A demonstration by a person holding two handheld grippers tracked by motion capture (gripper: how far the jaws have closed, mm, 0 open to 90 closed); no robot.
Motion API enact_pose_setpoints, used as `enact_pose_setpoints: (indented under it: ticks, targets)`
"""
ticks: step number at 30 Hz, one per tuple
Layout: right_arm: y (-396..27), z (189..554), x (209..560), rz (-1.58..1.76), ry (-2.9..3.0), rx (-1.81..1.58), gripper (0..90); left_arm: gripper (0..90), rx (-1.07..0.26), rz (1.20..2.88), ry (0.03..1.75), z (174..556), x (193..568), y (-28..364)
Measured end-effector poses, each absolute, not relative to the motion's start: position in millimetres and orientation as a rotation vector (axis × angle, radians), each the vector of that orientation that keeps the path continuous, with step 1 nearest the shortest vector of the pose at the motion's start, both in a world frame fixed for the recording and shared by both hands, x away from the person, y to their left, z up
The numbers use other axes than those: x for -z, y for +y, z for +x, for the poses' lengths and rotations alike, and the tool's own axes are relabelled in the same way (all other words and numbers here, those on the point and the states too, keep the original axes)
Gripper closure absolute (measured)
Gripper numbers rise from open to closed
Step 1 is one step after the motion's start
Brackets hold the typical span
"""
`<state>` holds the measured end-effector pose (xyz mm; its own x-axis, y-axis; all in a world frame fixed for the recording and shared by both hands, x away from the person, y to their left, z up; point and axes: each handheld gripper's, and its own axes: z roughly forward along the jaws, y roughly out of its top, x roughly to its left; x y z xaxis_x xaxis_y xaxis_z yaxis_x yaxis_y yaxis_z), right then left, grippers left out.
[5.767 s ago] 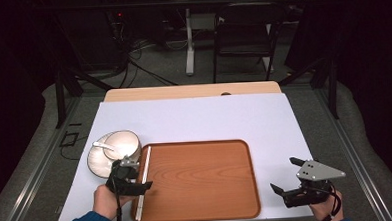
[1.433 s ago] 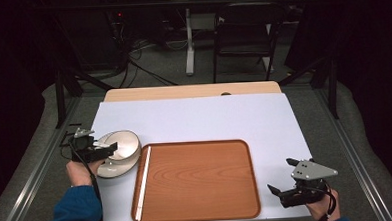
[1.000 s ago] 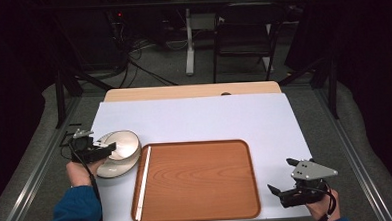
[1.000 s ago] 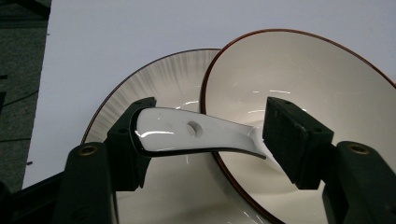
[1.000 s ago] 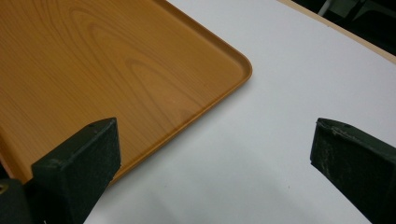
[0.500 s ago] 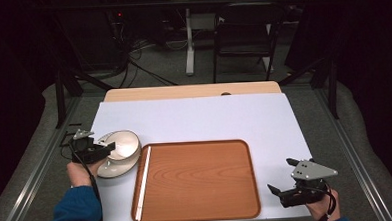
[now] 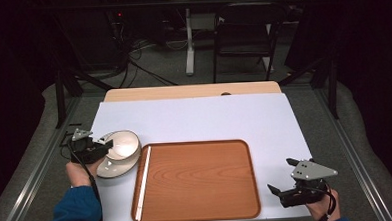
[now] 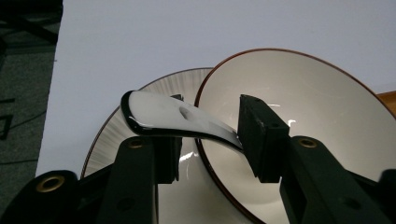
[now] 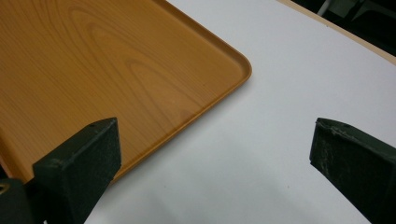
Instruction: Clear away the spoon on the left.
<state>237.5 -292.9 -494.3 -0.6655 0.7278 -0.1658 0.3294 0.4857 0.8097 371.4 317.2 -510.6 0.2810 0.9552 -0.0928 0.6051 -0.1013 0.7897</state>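
Observation:
A white bowl [image 7: 124, 143] with a brown rim sits on a ribbed white plate [image 7: 110, 168] at the table's left. A white ceramic spoon [image 8: 163, 116] leans out over the rim of the bowl [image 8: 303, 102] above the plate [image 8: 112, 135]. My left gripper [image 7: 105, 144] reaches in from the left, and its jaws have just been closing around the spoon's handle. That handle crosses the gap of the left gripper [image 8: 210, 140], and I see no firm squeeze on it. My right gripper [image 7: 280, 175] rests open and empty at the front right, off the wooden tray [image 7: 197, 180].
A thin white stick [image 7: 143, 180] lies along the tray's left inner edge. In the right gripper view [image 9: 215, 154] the tray's corner [image 9: 233, 60] sits left of bare white tabletop. Chairs and cables stand beyond the far edge.
Since the earliest frame my left gripper has moved from in front of the plate to its left side. Over the last second both hands have stayed put.

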Motion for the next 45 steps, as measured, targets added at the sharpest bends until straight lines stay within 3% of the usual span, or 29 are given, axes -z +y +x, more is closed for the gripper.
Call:
enact_pose_setpoints:
  ticks: [11, 23, 45]
  targets:
    - [-293, 237, 494, 0.872, 2.238, -1.067, 1.3, 72.9, -0.679, 1.809, 1.328, 364, 500, 308]
    - [-293, 237, 494, 0.869, 2.237, -1.067, 1.3, 84.0, -0.634, 1.808, 1.238, 359, 493, 303]
    - [-293, 236, 494, 0.868, 2.234, -1.062, 1.3, 84.8, -0.684, 1.882, 1.092, 343, 464, 289]
